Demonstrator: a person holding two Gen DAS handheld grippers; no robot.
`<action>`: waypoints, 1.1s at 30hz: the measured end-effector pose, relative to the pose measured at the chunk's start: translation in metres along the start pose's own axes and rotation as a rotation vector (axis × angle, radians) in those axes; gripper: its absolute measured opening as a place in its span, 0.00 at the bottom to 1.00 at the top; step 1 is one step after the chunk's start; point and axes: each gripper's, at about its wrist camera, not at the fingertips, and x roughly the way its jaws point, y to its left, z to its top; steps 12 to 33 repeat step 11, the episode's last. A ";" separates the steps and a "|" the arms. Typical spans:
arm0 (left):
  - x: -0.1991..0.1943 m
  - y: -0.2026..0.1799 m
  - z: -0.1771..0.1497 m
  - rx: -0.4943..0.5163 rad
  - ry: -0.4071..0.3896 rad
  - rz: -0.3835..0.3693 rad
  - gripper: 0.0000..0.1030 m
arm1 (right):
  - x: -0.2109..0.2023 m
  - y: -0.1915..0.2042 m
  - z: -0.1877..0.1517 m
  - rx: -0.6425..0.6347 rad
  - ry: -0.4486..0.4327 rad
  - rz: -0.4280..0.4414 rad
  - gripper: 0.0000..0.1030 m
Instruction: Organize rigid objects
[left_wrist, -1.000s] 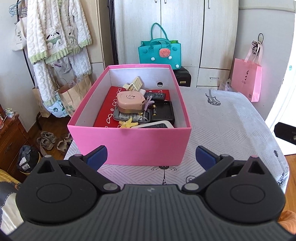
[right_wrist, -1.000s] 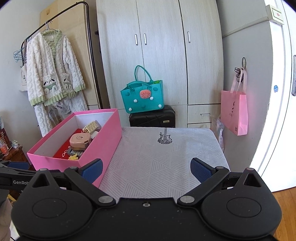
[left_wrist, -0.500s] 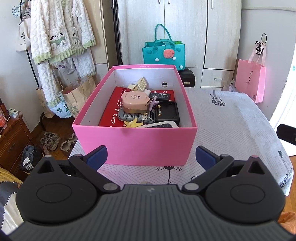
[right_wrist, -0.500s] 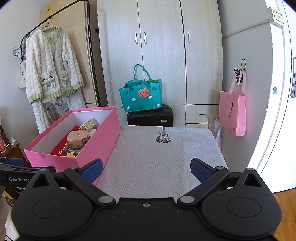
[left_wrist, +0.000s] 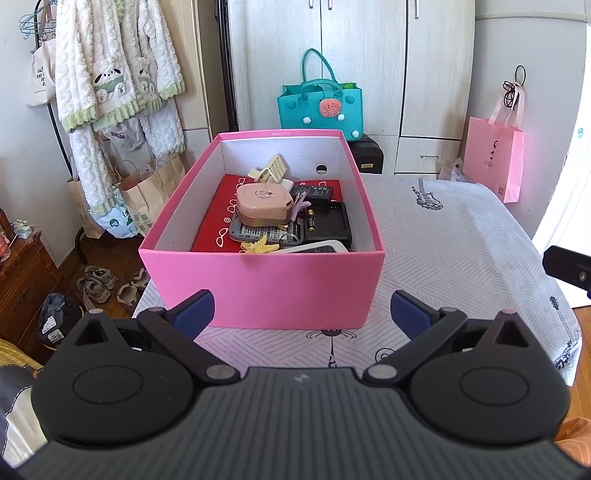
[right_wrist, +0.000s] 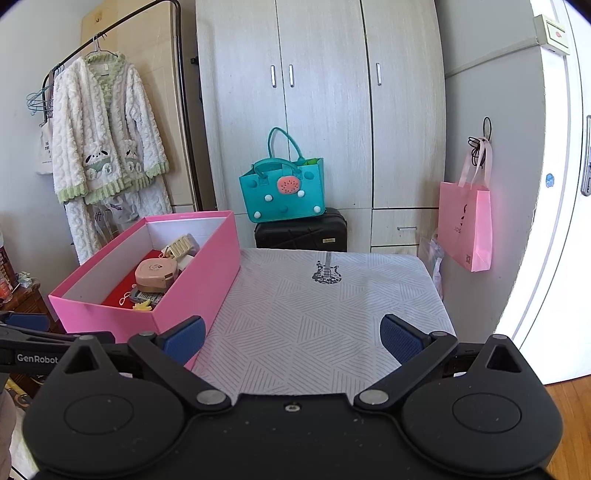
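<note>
From the left wrist, we look along our left tool (left_wrist: 301, 308), its blue pads spread wide and holding nothing, poised just short of the pink box (left_wrist: 266, 284) that stands at the desk's (left_wrist: 461, 251) left edge. The box already carries what looks like the whole haul: a red flat case (left_wrist: 216, 218) along its floor, a round pink case (left_wrist: 263, 205) stacked on a grey keypad device (left_wrist: 258, 233), a cream hair clip (left_wrist: 271, 170) toward the far wall, a black charger with batteries (left_wrist: 327, 223), a yellow starfish-shaped clip (left_wrist: 258, 246) and a white-rimmed gadget (left_wrist: 321, 249) against the near wall. From the right wrist, our right tool (right_wrist: 291, 338) likewise hangs spread and empty over the desk's near edge, with the pink box (right_wrist: 207, 273) to its left and, inside it, the round pink case (right_wrist: 155, 272) and cream hair clip (right_wrist: 181, 244) in sight. The patterned cloth (right_wrist: 325, 306) beside the box lies bare out to the far edge and right corner. We judge the gathering all but finished: nothing loose shows on the desk, though its near-left corner is hidden behind the tools, and only a final tidying of the box's jumbled contents may remain.
</note>
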 end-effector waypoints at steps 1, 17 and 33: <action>0.000 0.000 0.000 0.001 0.000 0.000 1.00 | 0.000 0.000 0.000 0.001 0.000 0.000 0.99; -0.002 0.000 -0.002 0.002 -0.008 -0.004 1.00 | 0.000 0.001 -0.001 0.000 0.000 0.000 0.99; -0.002 0.000 -0.002 0.002 -0.008 -0.004 1.00 | 0.000 0.001 -0.001 0.000 0.000 0.000 0.99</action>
